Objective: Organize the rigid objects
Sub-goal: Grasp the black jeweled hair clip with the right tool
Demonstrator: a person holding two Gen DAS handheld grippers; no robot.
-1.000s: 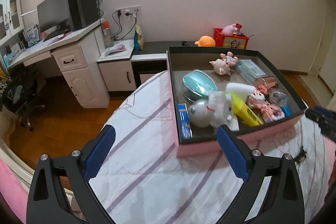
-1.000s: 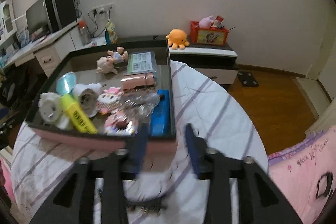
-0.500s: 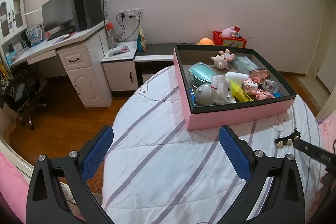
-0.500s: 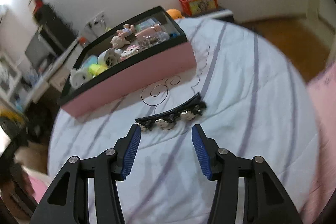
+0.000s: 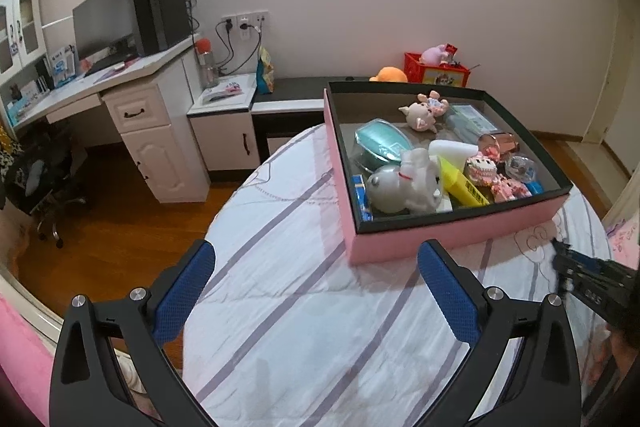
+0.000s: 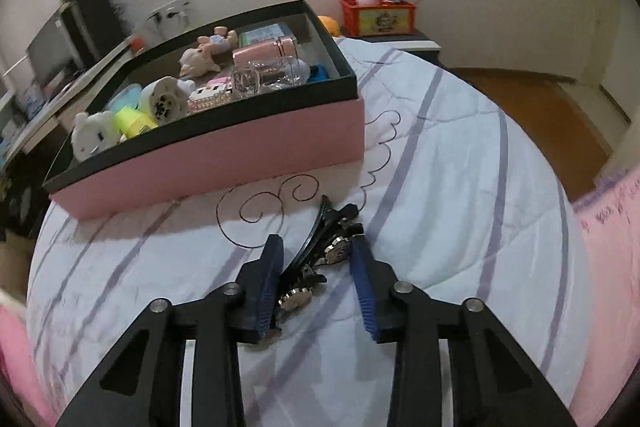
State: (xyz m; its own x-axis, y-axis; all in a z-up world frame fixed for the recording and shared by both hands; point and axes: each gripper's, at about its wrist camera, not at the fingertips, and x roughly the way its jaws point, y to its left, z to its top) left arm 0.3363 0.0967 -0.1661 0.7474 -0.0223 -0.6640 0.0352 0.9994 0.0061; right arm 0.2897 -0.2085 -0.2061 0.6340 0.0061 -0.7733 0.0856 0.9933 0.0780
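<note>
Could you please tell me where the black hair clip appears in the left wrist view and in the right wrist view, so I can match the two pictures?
Left wrist view: not clearly visible; the right gripper at the right edge covers that spot on the quilt.
Right wrist view: the black hair clip lies low in the centre, between the closing fingers.
Shared landmark: the pink box, behind the clip.

The pink box (image 6: 224,151) sits on the bed (image 5: 304,307) and blocks the far side — its wall stands just beyond the black hair clip (image 6: 320,243). Its open top is crowded with toys, with little bare floor left inside. To the box's left and in front of it the striped quilt lies bare — open room to pass.
</note>
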